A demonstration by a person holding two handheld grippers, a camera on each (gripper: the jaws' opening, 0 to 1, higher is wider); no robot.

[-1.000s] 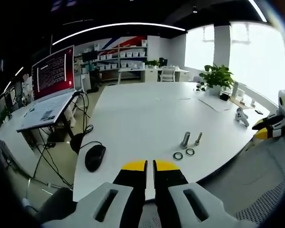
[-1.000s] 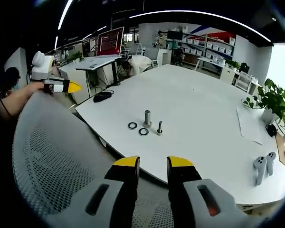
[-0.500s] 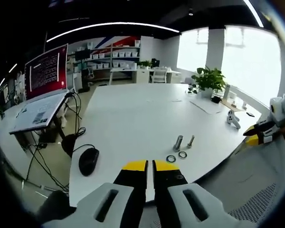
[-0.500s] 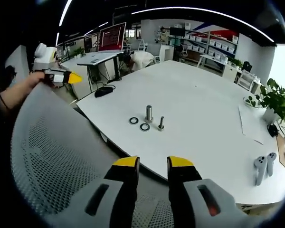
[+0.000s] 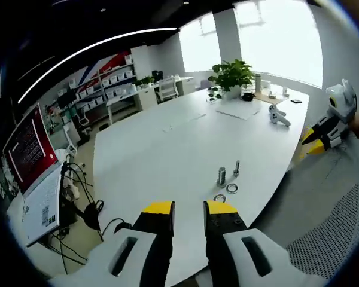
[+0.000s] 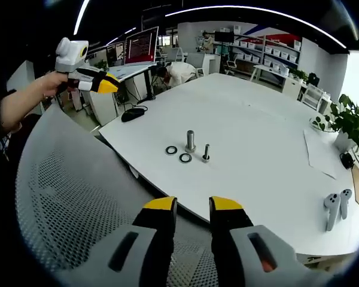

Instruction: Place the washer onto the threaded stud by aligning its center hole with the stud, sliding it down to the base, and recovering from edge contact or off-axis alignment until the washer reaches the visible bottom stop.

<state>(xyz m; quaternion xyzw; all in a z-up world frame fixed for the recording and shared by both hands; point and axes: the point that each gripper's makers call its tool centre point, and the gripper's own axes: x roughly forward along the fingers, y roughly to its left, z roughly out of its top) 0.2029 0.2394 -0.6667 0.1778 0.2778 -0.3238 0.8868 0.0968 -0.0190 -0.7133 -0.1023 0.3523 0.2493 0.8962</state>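
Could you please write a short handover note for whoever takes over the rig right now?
Left hand-held gripper: jaws slightly apart, holding nothing, raised off the table edge.
Right hand-held gripper: jaws slightly apart, holding nothing, above the mesh chair back.
On the white table: two washers lie flat beside a thick upright stud and a thinner upright bolt.
Done: nothing yet; neither washer is on the stud.
Left: pick up a washer, line up its hole over the stud, and slide it down to the base.
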